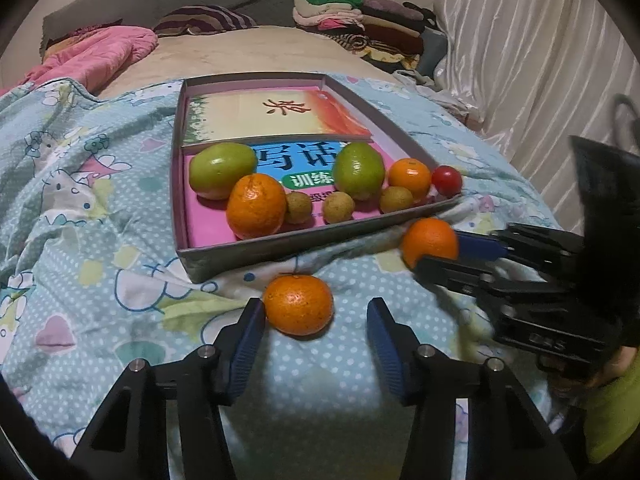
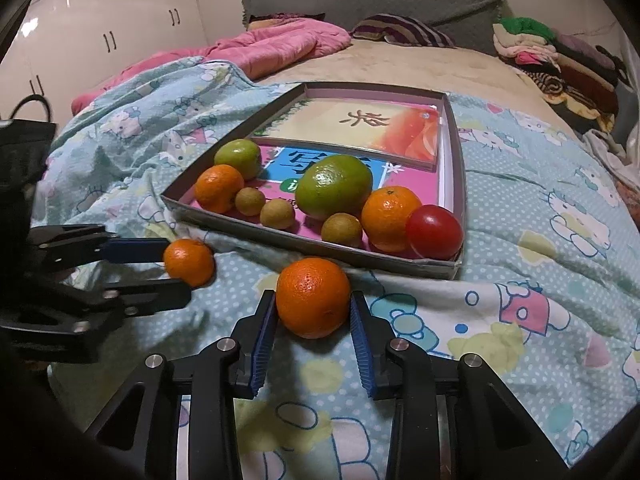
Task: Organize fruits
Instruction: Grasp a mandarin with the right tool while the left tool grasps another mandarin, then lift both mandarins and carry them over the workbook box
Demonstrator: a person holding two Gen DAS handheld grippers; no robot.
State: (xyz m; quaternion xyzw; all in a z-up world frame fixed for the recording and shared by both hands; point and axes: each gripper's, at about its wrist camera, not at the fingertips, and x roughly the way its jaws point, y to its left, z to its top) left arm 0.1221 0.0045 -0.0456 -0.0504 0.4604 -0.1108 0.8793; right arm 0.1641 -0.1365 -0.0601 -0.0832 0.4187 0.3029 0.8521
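Note:
A shallow grey box [image 1: 256,254] [image 2: 304,245] lies on the bed and holds two green fruits, two oranges, three small brown fruits and a red tomato [image 1: 446,180] [image 2: 434,232]. Two more oranges lie on the blanket in front of it. My left gripper [image 1: 316,312] [image 2: 178,266] is open around one orange [image 1: 298,305] [image 2: 189,262]; its left pad touches the orange, its right pad stands apart. My right gripper [image 2: 313,300] [image 1: 436,246] has both pads against the other orange [image 2: 313,297] [image 1: 429,241], which rests on the blanket.
The box also holds two books [image 1: 276,114] at its far end. The blue cartoon-print blanket [image 1: 88,216] is wrinkled. A pink quilt [image 2: 276,42], a striped pillow [image 2: 400,30] and piled clothes [image 2: 560,56] lie further back. A curtain [image 1: 540,60] hangs at right.

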